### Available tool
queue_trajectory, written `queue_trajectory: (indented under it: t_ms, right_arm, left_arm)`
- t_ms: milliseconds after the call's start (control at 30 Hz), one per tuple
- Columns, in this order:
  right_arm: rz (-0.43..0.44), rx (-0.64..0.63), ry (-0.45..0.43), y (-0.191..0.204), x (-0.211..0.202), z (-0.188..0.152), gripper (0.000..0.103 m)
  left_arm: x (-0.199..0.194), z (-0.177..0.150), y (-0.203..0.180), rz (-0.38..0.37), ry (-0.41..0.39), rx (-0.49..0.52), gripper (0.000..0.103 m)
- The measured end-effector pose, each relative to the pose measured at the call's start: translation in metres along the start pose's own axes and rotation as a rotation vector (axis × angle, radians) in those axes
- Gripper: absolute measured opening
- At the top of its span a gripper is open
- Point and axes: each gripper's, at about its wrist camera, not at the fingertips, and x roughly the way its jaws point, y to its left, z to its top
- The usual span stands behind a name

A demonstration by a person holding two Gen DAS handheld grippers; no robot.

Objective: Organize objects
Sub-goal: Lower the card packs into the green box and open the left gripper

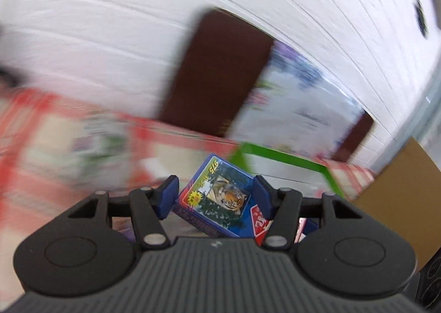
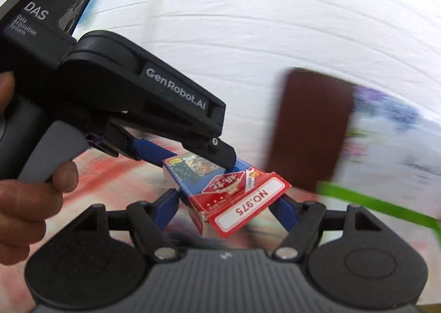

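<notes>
1. The left gripper [image 1: 215, 189] is pinching a small card box [image 1: 215, 197], blue with a tiger picture. In the right wrist view its blue fingers are clamping the blue body of the box from both sides.

2. The box [image 2: 220, 186] is being held in the air, above a blurred red and white surface, between the two grippers. Its red flap with the label "NO.975" [image 2: 249, 206] is standing open and is pointing toward the right gripper [image 2: 228, 206].

3. The right gripper is spread; its fingers are standing on either side of the red flap end. I cannot tell if they are touching it.

4. My judgement: the step in hand is the work on the flap, maybe closing it, before the box is being put away. The next move is asking for a gentle push on the flap while the left gripper is keeping the box steady.

5. A dark brown panel [image 2: 308, 131] and a green edge [image 2: 372, 202] are near on the right side. A cardboard box [image 1: 408, 202] is also standing at the right in the left wrist view. More open room is lying to the left and above.
</notes>
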Motion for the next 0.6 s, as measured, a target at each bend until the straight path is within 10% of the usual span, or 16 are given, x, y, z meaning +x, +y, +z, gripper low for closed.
queue_trajectory:
  t_ms: [300, 400, 600]
  right_arm:
    - [-0.154, 0.148, 0.099, -0.111, 0.033, -0.032, 0.075]
    - [-0.163, 0.135, 0.136, -0.114, 0.049, -0.041, 0.092]
    - [-0.175, 0.177, 0.115, -0.116, 0.03, -0.05, 0.092]
  left_arm:
    - [0.121, -0.002, -0.076, -0.023, 0.12, 0.128, 0.061]
    - [0.133, -0.005, -0.083, 0.036, 0.121, 0.185, 0.062]
    - [0.114, -0.007, -0.091, 0.094, 0.099, 0.249, 0.062]
